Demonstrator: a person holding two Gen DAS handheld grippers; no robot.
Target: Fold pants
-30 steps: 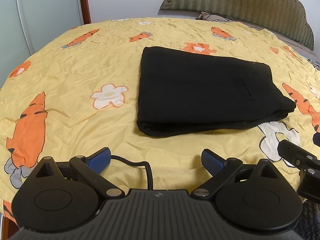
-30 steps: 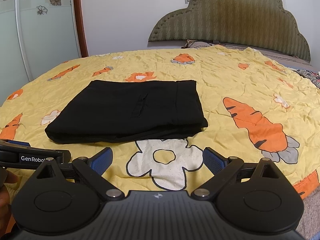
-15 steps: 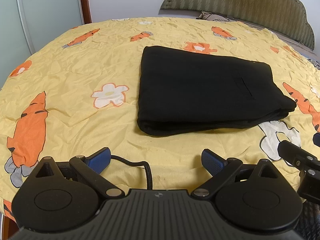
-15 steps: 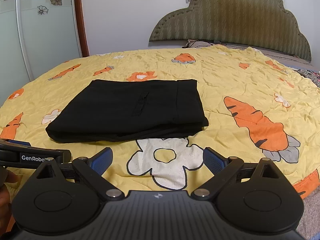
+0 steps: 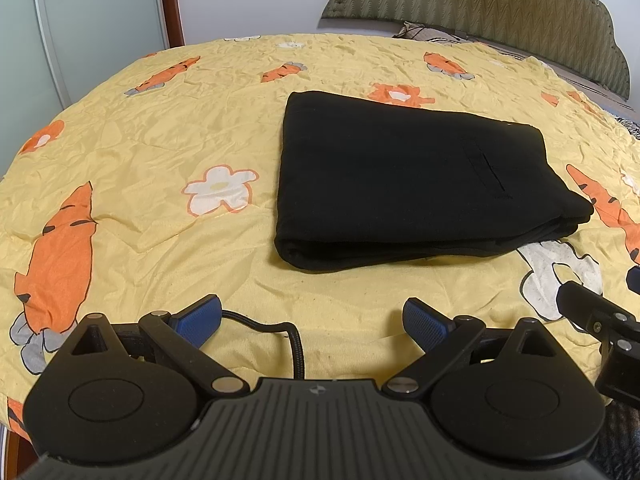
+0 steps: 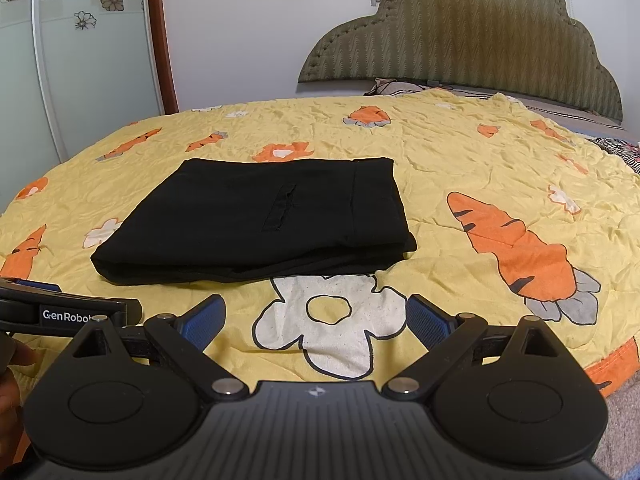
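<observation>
Nothing had moved since the earlier frames. My left tool (image 5: 312, 322) and right tool (image 6: 314, 320) hovered wide open and empty, short of the folded pants (image 5: 404, 184) on the bed (image 5: 140, 152). Soft, limp cloth, best gripped at its thick near edge.

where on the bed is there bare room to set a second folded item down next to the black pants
Bare quilt lies right of the folded pants, around the big carrot print, and left of them by the white flower print. The near strip is crowded: both open tongs, left and right, hover there.
</observation>
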